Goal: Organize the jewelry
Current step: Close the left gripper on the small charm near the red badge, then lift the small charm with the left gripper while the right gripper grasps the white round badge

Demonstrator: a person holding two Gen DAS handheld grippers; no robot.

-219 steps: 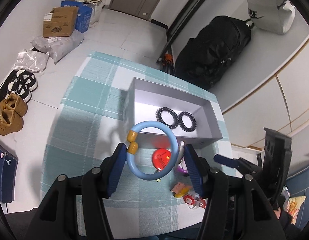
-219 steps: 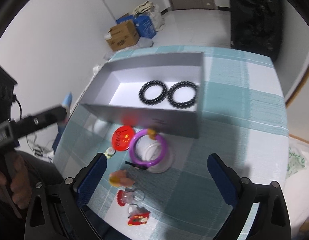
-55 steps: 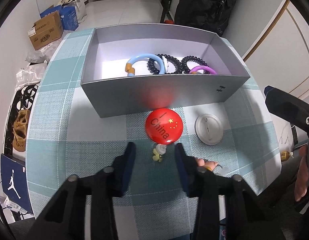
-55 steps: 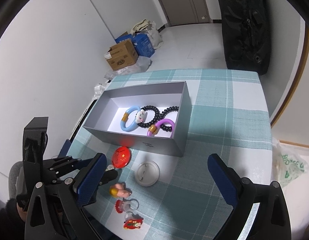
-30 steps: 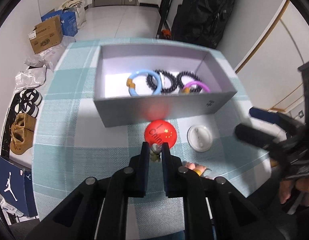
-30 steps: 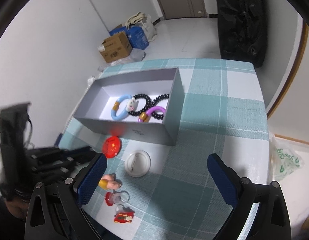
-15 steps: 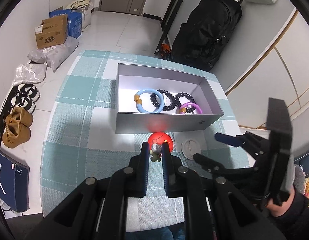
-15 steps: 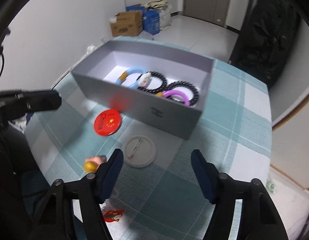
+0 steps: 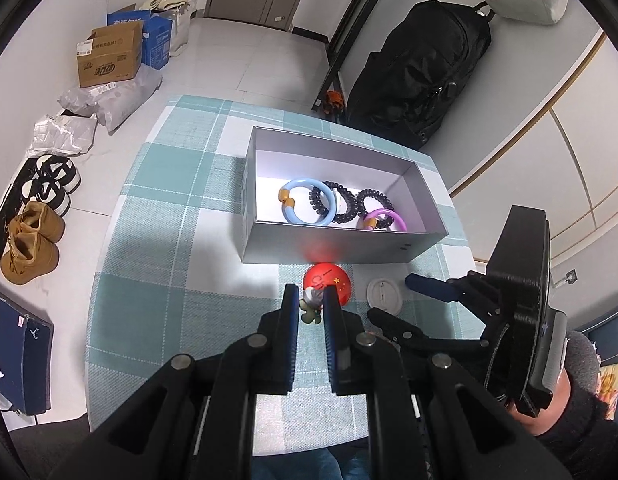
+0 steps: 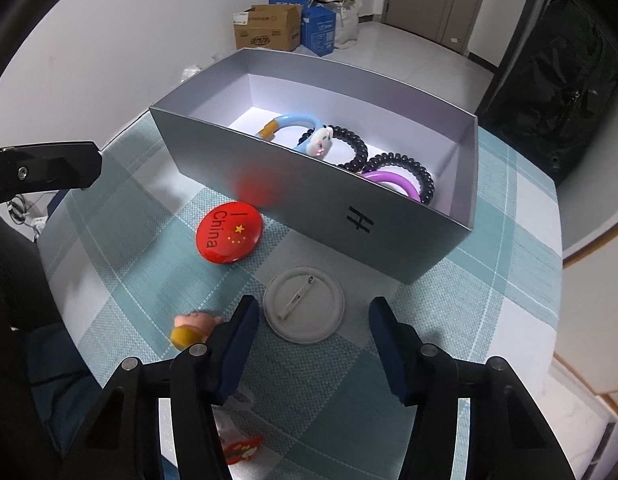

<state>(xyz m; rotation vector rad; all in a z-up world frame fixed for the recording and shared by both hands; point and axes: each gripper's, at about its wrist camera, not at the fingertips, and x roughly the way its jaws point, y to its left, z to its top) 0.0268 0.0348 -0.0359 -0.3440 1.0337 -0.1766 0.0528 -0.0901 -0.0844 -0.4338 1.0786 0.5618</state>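
Left wrist view looks steeply down from high over the table's near edge, seeing the whole grey box [image 9: 341,246]. Right wrist view sits lower and closer, angled from the right. Both share box, red badge [image 10: 229,233], white badge [image 9: 384,295].

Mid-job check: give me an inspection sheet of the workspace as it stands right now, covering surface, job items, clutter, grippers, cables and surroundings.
Surface: teal-and-white checked tablecloth on the table.
Job's things: grey box holds a blue ring, black coil bands and a purple ring. On the cloth in front of it: red badge, white badge lying pin side up, small figure charm, red charm.
Clutter: nothing seen on the table.
Grippers: left hand-held gripper shut on a small charm; right hand-held gripper closing around the white badge, pads not touching.
Cables: wires on the floor beside the table.
Surroundings: cardboard boxes, shoes, black bag.
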